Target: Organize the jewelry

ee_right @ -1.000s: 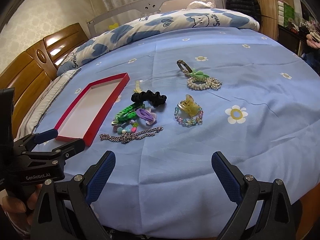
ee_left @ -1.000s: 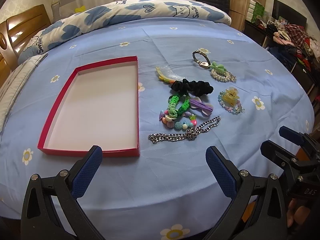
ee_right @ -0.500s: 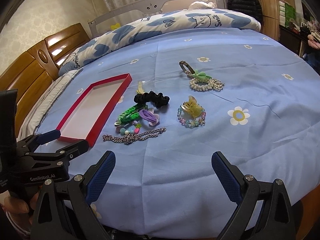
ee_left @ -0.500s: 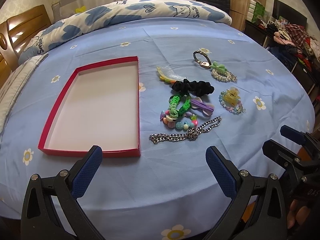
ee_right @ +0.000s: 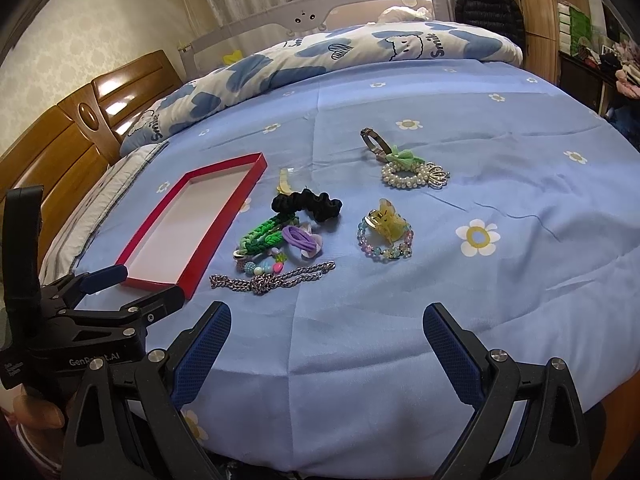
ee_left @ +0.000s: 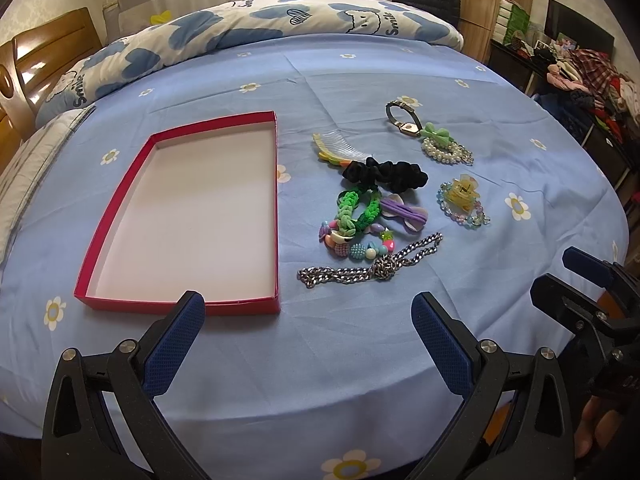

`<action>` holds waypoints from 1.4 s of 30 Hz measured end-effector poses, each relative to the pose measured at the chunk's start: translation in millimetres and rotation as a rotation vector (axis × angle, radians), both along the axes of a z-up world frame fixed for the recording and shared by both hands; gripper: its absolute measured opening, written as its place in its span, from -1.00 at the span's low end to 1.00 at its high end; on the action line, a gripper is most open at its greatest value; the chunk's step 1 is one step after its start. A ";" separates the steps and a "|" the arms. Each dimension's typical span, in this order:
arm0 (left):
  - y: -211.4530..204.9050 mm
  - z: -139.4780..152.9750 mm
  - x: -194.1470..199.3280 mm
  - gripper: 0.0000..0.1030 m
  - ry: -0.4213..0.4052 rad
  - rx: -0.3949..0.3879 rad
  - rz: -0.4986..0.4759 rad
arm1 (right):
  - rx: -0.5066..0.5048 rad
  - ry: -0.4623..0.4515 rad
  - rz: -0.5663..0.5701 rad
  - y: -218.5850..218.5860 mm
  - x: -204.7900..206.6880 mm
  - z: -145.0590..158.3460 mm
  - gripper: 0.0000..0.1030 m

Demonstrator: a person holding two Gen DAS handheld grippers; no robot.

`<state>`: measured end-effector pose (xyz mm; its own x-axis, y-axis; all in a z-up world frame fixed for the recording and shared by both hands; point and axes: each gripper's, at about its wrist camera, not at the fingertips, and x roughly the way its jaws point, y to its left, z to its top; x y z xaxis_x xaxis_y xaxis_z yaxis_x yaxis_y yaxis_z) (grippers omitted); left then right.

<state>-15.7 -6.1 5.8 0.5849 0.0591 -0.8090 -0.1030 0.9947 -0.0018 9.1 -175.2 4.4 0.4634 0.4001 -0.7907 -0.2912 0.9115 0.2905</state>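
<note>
An empty red box [ee_left: 276,200] [ee_right: 224,216] with a white floor lies on the blue sheet, left of a cluster of jewelry. The cluster holds a silver chain [ee_left: 368,268] [ee_right: 272,278], a green braided band [ee_left: 356,212] [ee_right: 262,236], a black scrunchie [ee_left: 384,174] [ee_right: 308,204], a purple hair tie [ee_left: 404,212], a yellow claw clip on a bead bracelet [ee_left: 462,198] [ee_right: 386,228], a pearl bracelet [ee_left: 446,150] [ee_right: 408,172] and a comb [ee_left: 340,148]. My left gripper [ee_left: 308,340] [ee_right: 132,286] hovers open at the near edge, below the box and chain. My right gripper [ee_right: 326,352] [ee_left: 568,272] is open too, nearer than the chain.
A blue-and-white quilt [ee_left: 260,36] is bunched along the far side of the bed. A wooden headboard [ee_right: 68,136] stands at the left. Shelves with clothes [ee_left: 580,76] line the right. A hand [ee_right: 36,412] holds the left gripper's handle.
Both views have crept slightly forward and down toward the jewelry; nothing on the bed has moved, and both grippers stay open.
</note>
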 end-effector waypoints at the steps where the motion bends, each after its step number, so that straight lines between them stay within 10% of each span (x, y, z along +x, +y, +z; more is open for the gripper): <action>1: -0.1 0.1 0.1 1.00 0.000 -0.001 0.000 | 0.001 0.000 0.000 -0.1 0.2 0.4 0.90; 32: 8.7 -6.3 18.2 0.95 0.027 -0.024 -0.013 | 0.022 0.021 -0.005 -1.8 9.4 -7.5 0.86; 42: 4.5 -2.3 62.3 0.91 0.030 -0.022 -0.073 | 0.032 0.029 -0.032 -14.1 48.1 -19.6 0.48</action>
